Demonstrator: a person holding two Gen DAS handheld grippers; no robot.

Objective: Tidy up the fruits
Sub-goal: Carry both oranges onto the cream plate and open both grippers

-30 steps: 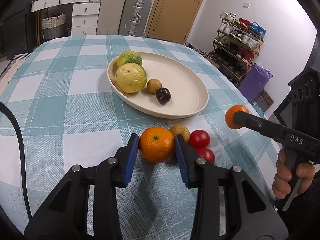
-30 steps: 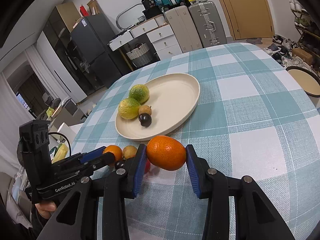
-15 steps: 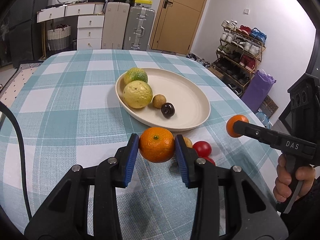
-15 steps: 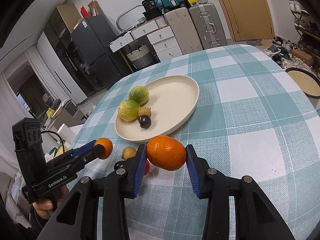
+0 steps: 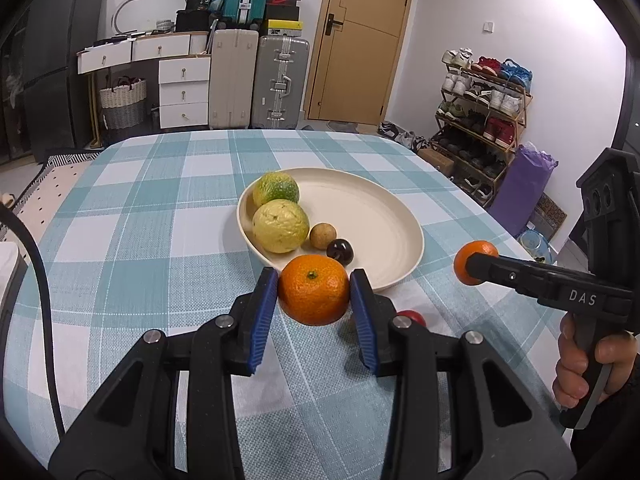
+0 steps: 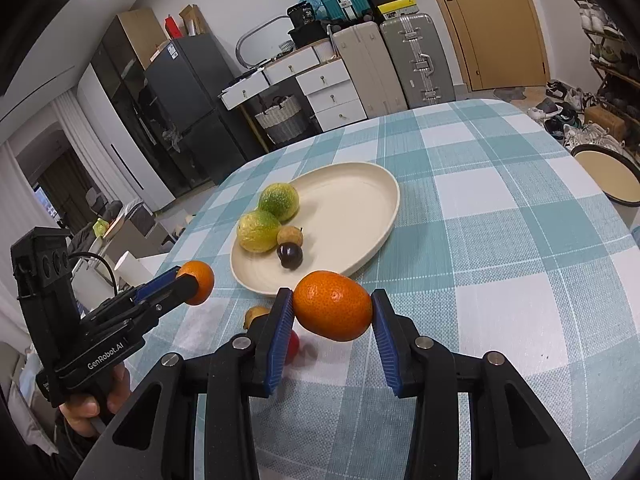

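Note:
My left gripper [image 5: 314,296] is shut on an orange [image 5: 313,290] and holds it above the cloth, near the front rim of the cream plate [image 5: 372,216]. My right gripper [image 6: 332,312] is shut on a second orange [image 6: 333,305], also in the air; it shows in the left wrist view [image 5: 472,262]. The plate holds a green citrus [image 5: 276,189], a yellow-green citrus [image 5: 281,225], a small brown fruit [image 5: 323,235] and a dark plum [image 5: 340,251]. A red fruit [image 5: 412,316] and a small tan fruit [image 6: 256,314] lie on the cloth under the grippers.
The table [image 5: 160,208] has a teal and white checked cloth. A round stool [image 6: 606,176] stands off its right edge. Drawers, suitcases, a basket and a shoe rack [image 5: 484,108] stand beyond the table.
My left gripper has lifted its orange off the cloth and carried it toward the plate. My right gripper holds its orange much as before, shifted a little forward.

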